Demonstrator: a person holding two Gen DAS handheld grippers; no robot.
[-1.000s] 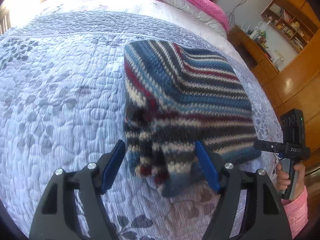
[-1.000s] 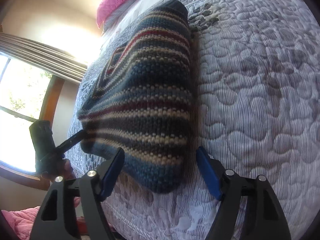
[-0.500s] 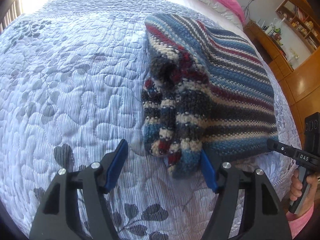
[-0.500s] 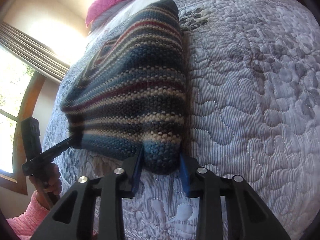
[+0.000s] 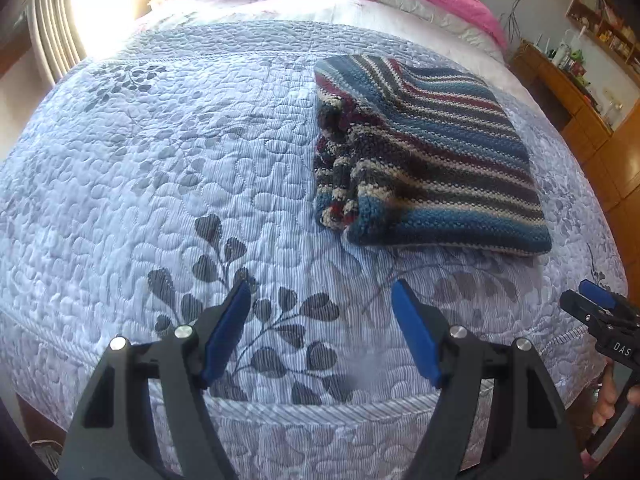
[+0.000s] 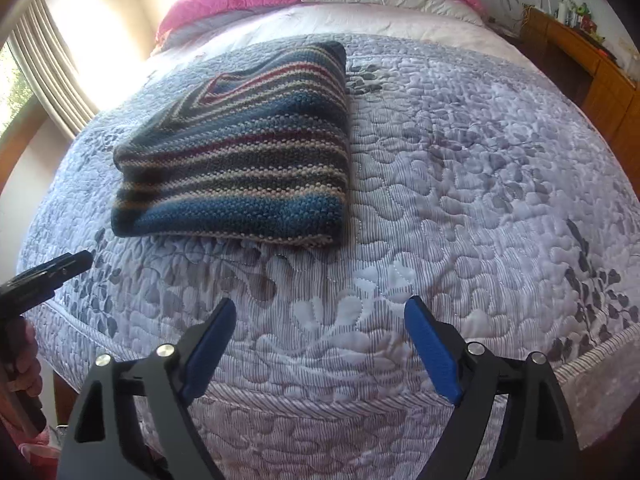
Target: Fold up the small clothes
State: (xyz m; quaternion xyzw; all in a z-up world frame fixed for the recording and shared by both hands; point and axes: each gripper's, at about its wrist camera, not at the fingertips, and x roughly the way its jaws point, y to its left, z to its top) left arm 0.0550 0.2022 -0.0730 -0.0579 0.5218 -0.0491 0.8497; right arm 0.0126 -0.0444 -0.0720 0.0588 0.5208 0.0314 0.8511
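**Thick knit, folded and lying free ahead of both tools**

The striped knit garment (image 5: 428, 152) should handle as soft, limp and fairly bulky: chunky yarn grips well between padded fingers, but any layer lifted alone will sag and pull the stack open. The safest hold is probably at a corner or along the thick near edge, pinching all layers together; the bunched, rolled side is the loosest part.

It lies on the quilted bedspread (image 5: 160, 184), ahead of the left tool (image 5: 320, 330) and to its right, and ahead of the right tool (image 6: 318, 346) and to its left, clear of both.

It is a squarish folded bundle banded in blue, grey, cream and dark red, flat on top, with lumpy folds showing along the side nearer the left tool.

Both tools hang with fingers spread apart, gripping nothing.
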